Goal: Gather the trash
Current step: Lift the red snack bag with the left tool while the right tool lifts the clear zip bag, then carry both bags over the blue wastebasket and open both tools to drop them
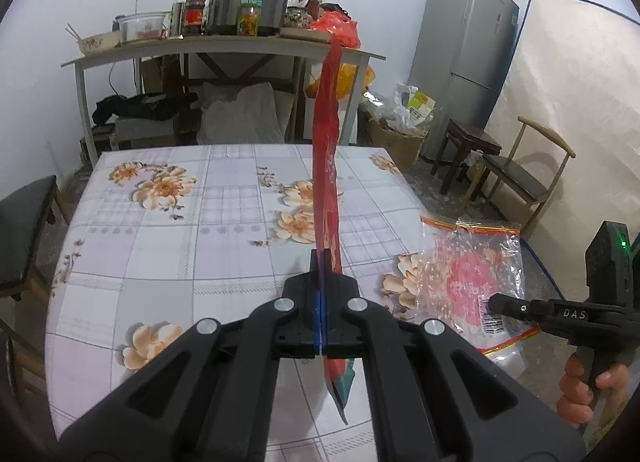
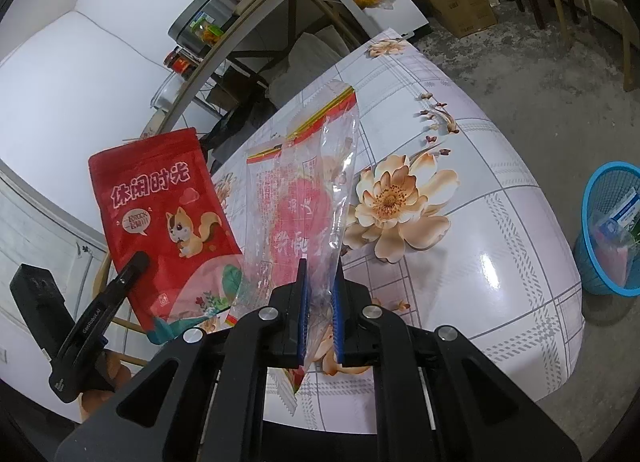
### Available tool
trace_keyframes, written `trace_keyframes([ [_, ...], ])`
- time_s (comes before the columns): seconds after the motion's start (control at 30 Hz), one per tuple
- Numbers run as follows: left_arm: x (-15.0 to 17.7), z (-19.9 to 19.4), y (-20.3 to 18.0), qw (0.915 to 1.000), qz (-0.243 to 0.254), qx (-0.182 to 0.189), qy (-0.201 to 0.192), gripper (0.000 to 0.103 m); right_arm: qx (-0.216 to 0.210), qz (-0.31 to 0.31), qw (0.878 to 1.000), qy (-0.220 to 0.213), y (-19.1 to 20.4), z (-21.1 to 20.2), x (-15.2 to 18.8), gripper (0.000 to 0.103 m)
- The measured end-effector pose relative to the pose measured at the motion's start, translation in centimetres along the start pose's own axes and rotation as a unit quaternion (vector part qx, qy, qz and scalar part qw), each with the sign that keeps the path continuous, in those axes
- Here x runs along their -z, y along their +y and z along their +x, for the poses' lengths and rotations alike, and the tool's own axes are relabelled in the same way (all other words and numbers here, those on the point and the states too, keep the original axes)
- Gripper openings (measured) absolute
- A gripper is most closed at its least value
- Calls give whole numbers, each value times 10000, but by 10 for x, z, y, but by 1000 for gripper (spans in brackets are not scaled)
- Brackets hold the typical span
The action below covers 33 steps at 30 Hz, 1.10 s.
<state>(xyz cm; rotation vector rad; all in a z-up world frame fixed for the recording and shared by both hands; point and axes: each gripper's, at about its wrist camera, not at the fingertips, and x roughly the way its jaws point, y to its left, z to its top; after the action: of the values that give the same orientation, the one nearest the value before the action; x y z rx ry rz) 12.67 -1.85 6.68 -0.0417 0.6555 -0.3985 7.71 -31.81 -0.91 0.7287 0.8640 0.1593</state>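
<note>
Left gripper (image 1: 322, 262), black with blue pads, jaws pressed together on the lower part of a flat red foil snack pouch (image 2: 160, 218) printed with a cartoon squirrel. In the left wrist view the pouch is seen edge-on, standing upright above the table. In the right wrist view its printed face is visible, held up off the tabletop.

Right gripper (image 2: 320, 282), same make, jaws pinching a crumpled transparent plastic zip bag (image 2: 304, 198) with a red-and-yellow seal strip and pink printing. The bag rises between the blue pads and hangs over the near corner of the table, just beside the red pouch.

Table (image 2: 500, 222): glossy cloth with a grey check and peach flower pattern.

Blue mesh plastic wastebasket (image 2: 612, 230): on the grey floor beside the table, already containing some packaging.

A hand (image 1: 580, 394) grips the right gripper's handle.
</note>
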Motion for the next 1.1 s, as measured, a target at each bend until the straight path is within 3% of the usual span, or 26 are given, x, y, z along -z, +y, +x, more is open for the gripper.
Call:
trace_keyframes([
  [0.33,2,-3,-8,9996,204,-163,-117,0,21,16,10000,-65,-2,-5,0,11],
  [0.47,-1,-2,-16,9996,248,-27,-104,0,15,80,9997,-227,-7,-18,-1,11],
  [0.63,-15,-5,-38,9977,266,600,-153,0,168,264,9975,-627,-24,-54,-1,11],
  [0.77,-29,-3,-68,9907,355,1314,-96,0,476,582,9898,-1209,-54,-105,2,11],
  [0.87,-38,8,-104,9803,536,1900,92,0,804,943,9785,-1647,-88,-148,11,11],
  [1.1,-34,52,-210,9504,1123,2774,848,0,1519,1826,9459,-2212,-175,-215,42,11],
])
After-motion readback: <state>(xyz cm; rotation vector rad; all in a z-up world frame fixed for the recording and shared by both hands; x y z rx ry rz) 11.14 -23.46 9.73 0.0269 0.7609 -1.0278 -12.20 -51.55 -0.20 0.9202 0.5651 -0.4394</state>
